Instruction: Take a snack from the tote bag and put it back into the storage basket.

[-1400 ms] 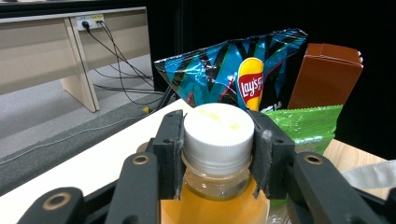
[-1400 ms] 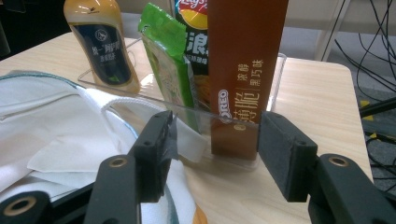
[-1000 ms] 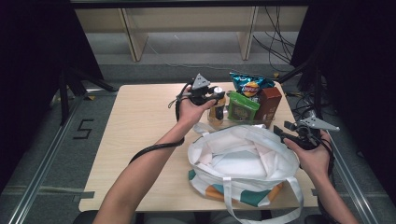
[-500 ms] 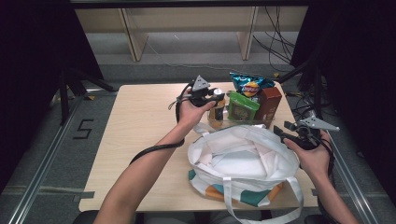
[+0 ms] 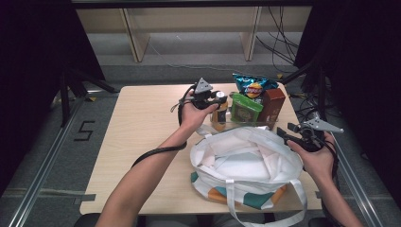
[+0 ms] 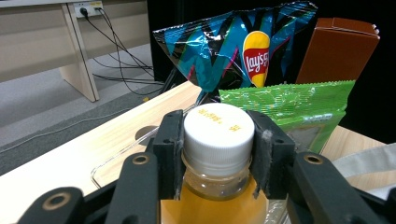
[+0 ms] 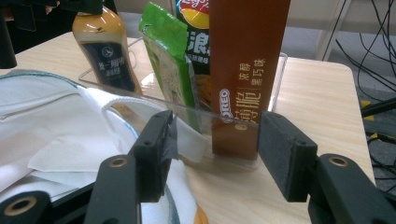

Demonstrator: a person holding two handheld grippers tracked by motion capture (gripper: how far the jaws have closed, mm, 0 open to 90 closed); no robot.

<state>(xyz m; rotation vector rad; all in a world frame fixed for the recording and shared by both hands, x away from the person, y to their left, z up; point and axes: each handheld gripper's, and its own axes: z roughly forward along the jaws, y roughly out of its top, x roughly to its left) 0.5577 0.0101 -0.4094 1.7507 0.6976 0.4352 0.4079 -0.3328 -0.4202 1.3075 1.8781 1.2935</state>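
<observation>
A bottle (image 5: 220, 112) of tan liquid with a white cap (image 6: 218, 127) stands at the left end of a clear tray (image 5: 243, 125). My left gripper (image 5: 213, 98) is shut on the bottle's cap, one pad on each side (image 6: 218, 140). Beside the bottle (image 7: 105, 46) stand a green packet (image 5: 246, 109), a brown Oreo box (image 5: 273, 105) and a blue chips bag (image 5: 253, 86). My right gripper (image 5: 289, 135) is held open at the right rim of a white tote bag (image 5: 246, 161), with nothing between its jaws (image 7: 219, 140). The brown box (image 7: 247, 70) stands beyond them.
The tote bag (image 7: 51, 140) lies open-mouthed on the wooden table (image 5: 142, 123), just in front of the tray (image 7: 187, 116). Cables hang past the table's right edge (image 5: 307, 101). A shelf unit (image 5: 189, 28) stands behind the table.
My left gripper has edged slightly right onto the bottle's cap. The right hand and the bag have stayed put.
</observation>
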